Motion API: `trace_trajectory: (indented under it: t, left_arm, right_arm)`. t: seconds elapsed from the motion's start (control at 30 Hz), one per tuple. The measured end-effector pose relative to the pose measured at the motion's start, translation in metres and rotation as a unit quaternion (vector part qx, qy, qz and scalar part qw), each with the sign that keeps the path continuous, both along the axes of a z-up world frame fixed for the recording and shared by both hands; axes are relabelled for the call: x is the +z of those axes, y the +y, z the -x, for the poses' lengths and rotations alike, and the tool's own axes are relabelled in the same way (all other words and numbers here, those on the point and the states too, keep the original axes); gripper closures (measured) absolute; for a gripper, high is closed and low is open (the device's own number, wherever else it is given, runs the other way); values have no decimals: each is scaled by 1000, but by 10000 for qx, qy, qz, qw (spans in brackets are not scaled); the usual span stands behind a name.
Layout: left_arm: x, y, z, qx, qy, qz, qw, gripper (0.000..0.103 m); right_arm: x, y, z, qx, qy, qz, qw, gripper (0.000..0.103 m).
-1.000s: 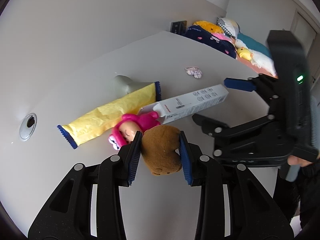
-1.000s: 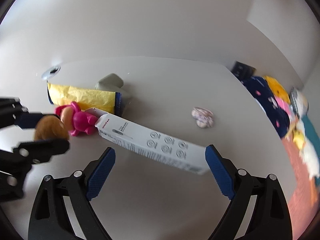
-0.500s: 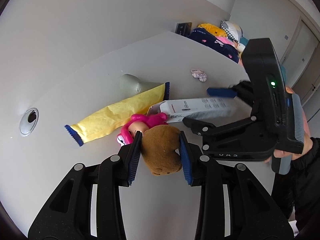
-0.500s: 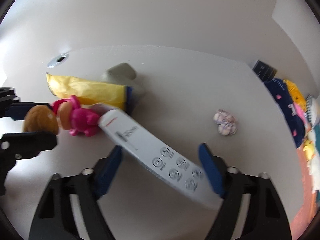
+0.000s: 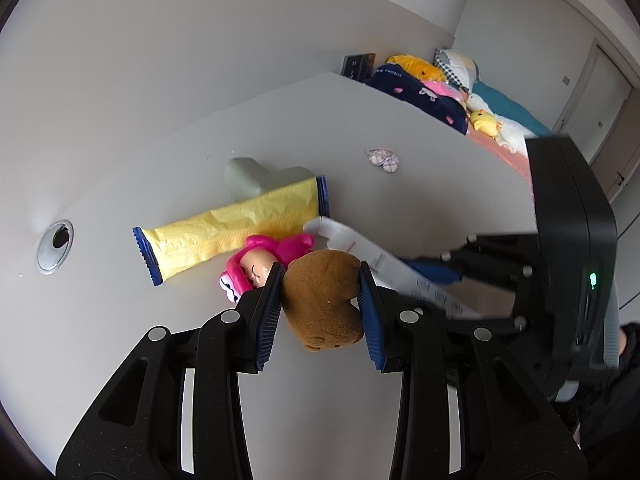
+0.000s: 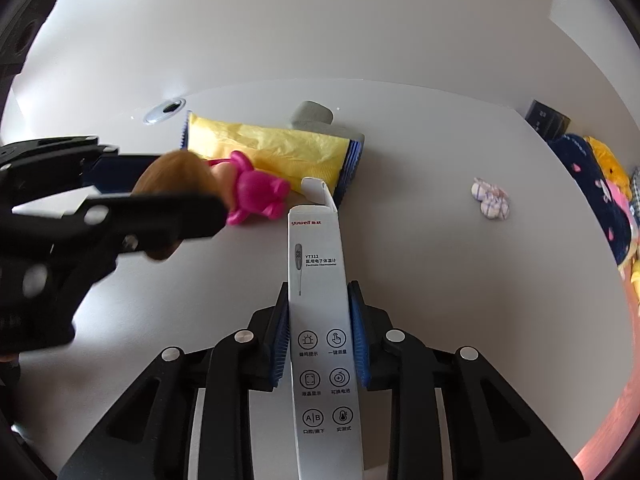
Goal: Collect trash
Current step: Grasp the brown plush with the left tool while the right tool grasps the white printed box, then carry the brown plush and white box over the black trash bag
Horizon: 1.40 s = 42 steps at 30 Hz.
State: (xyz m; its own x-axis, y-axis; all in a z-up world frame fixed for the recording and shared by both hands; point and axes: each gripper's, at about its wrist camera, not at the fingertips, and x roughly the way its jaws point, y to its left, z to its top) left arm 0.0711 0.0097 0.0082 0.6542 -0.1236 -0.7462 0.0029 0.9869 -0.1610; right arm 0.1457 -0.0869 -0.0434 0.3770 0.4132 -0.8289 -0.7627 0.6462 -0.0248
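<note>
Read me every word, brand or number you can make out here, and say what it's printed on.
"yuwell": red brand on the white thermometer box.
"YT312": model number on the same box.
"A|B": one of six icons on its lower half.
Chinese captions beneath the icons: too small to read.
Dark cushion: lettering too blurred.

Left gripper [image 5: 320,304], angled down toward the table, is clamped on a brown plush toy [image 5: 326,300]. Right gripper [image 6: 319,344], pointing steeply down, has just been closing, its blue pads [image 6: 281,344] now pressed against a white thermometer box [image 6: 318,304].
</note>
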Motion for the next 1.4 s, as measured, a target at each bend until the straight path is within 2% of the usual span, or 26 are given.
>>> trace_trajectory:
  t: [0.23, 0.57, 1.1, 1.4]
  left_arm:
    - [15, -11, 5, -126, -178, 15, 9998, 67]
    - [26, -34, 15, -436, -353, -30, 9984, 67]
    - [26, -88, 30, -913, -392, -113, 9950, 67]
    - [25, -116, 37, -1101, -370, -132, 9931, 67]
  right_arm:
    - [6, -23, 18, -545, -14, -191, 9983, 75]
    - [19, -67, 36, -1397, -122, -483, 9889, 75]
    - [44, -125, 64, -1880, -349, -777, 9785, 74]
    - [53, -160, 80, -2318, -457, -1049, 9660, 74]
